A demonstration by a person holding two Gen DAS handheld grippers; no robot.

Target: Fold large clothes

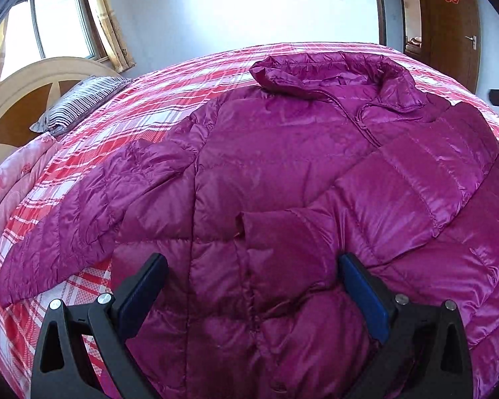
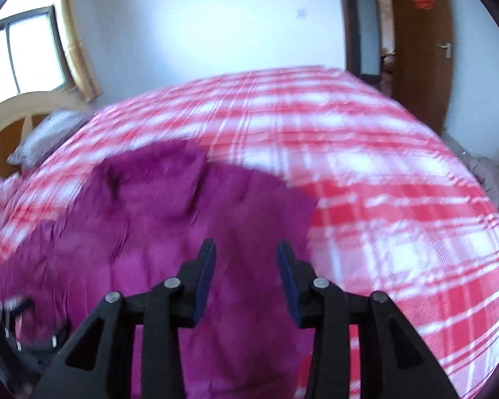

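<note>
Bed (image 1: 189, 86) fills most of both views, covered w/ a red, pink & white plaid sheet. A magenta puffer jacket (image 1: 282, 173) lies spread flat on it, collar at 12 o'clock, hem at 6; 1 sleeve trails off to 8 o'clock, the other is folded across the chest w/ its cuff near centre.

Striped pillow (image 1: 80, 103) sits at 10 o'clock by the curved wood headboard (image 1: 20, 106); a pink floral quilt (image 1: 13, 183) is bunched at 9. Behind: window (image 1: 60, 23) w/ tan curtain (image 1: 111, 23) at 11, pale wall at 12, brown door (image 1: 449, 23) w/ a red paper ornament at 1.

Left hand-held gripper (image 1: 252, 262) is released, jaws wide, hovering over the jacket's lower front; nothing between the pads.

Right wrist view is motion-blurred. Right hand-held gripper (image 2: 246, 249) is also released, jaws partly apart, over the jacket's edge where it meets the bare sheet; whether the tips touch fabric, can't tell.
</note>
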